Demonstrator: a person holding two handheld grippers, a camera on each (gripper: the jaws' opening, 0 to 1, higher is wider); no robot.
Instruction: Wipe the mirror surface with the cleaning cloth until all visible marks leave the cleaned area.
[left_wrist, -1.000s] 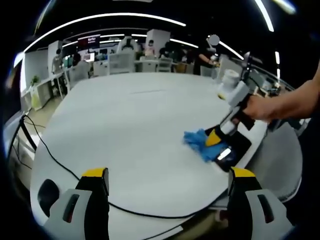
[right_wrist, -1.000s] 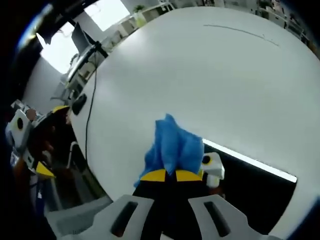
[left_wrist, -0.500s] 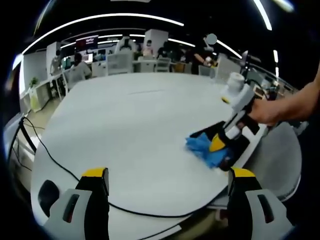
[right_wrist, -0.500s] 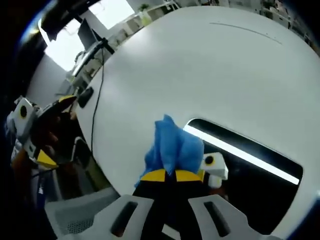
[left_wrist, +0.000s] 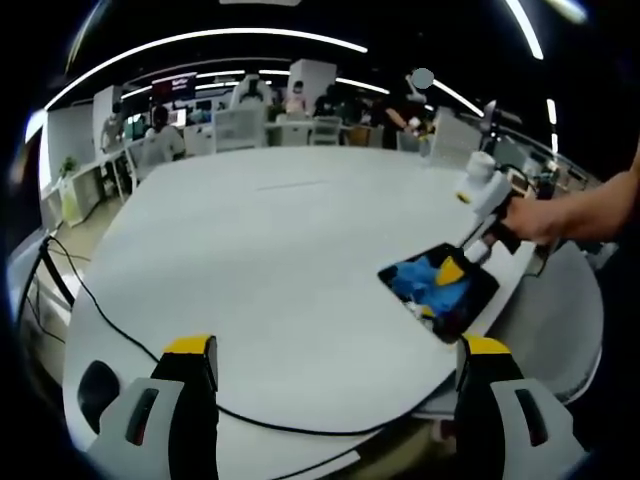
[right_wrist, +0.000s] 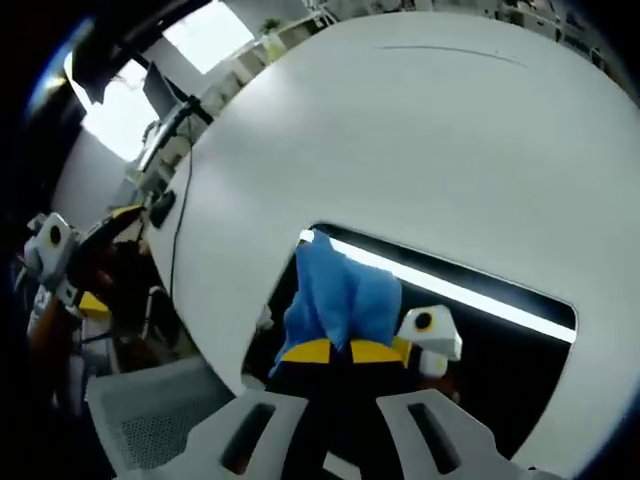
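Mirror (right_wrist: 480, 330), a dark rectangular glass pane, lies at the white round table's (left_wrist: 270, 260) right edge. Left gripper (left_wrist: 335, 350) hangs spread, idle. Right gripper (right_wrist: 348, 350), pinching the crumpled blue cleaning cloth (right_wrist: 340, 295), should press flat, sweeping overlapping strokes edge to edge.

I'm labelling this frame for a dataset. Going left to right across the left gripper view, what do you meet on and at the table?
Black cable → white table → mirror with the blue cleaning cloth on it → right gripper → the person's hand.
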